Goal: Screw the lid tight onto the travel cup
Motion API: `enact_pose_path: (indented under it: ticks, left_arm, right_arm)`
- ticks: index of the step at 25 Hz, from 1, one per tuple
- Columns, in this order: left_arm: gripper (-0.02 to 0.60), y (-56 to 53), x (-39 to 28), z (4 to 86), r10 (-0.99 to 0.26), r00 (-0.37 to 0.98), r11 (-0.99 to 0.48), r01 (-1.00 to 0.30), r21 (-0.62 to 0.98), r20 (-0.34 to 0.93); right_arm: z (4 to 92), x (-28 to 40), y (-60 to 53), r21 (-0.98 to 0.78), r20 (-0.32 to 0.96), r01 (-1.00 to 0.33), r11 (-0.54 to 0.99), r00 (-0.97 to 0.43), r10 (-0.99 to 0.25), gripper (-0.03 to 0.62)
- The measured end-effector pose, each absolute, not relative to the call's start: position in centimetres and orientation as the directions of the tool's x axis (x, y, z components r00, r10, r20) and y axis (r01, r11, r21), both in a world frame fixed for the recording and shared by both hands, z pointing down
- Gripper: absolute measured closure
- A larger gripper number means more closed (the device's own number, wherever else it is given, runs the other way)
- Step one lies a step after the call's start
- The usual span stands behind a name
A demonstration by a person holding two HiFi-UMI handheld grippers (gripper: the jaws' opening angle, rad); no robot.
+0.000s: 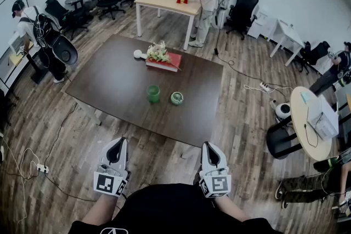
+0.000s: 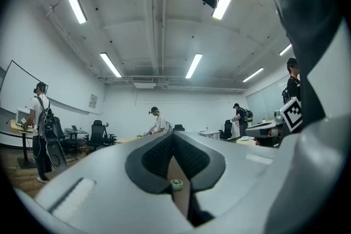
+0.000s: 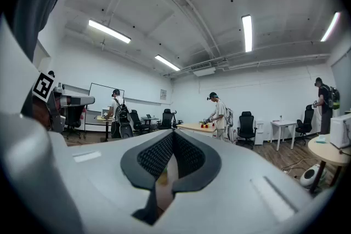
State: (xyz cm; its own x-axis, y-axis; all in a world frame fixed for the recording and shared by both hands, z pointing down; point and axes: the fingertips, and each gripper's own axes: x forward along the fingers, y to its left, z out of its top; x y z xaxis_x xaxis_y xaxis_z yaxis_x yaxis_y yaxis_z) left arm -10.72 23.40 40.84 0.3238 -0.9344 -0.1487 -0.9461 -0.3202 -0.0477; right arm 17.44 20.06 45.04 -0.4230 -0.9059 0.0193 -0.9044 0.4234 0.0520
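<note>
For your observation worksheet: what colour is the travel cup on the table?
Green. The travel cup shows best in the head view.

We see the travel cup [image 1: 153, 93] — translucent green, upright, mouth open — standing about the middle of the counter [image 1: 109, 74], slightly toward its near edge. The lid [image 1: 176, 98], round and green, lies near the cup but apart — on the side toward the counter's right edge.

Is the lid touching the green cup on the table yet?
Apart. The head view shows the lid lying beside the green cup, with a strip of bare dark table between them.
</note>
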Motion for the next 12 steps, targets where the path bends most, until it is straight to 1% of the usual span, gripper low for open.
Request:
enact_pose_path:
  ticks: [8, 12]
  left_arm:
    - [0.581, 23.3, -8.8, 40.5, -0.938, 0.315, -0.308, -0.949, -0.065, -0.145]
    - [0.581, 23.1, -7.5, 41.0, -0.949, 0.296, -0.291, -0.955, -0.064, -0.106]
  right_arm:
    - [45.3, 19.1, 19.8, 0.035, 0.019, -0.896, 0.442, -0.442, -0.897, 0.588]
    - [45.5, 20.4, 19.7, 0.002, -0.01, -0.894, 0.449, -0.449, -0.893, 0.586]
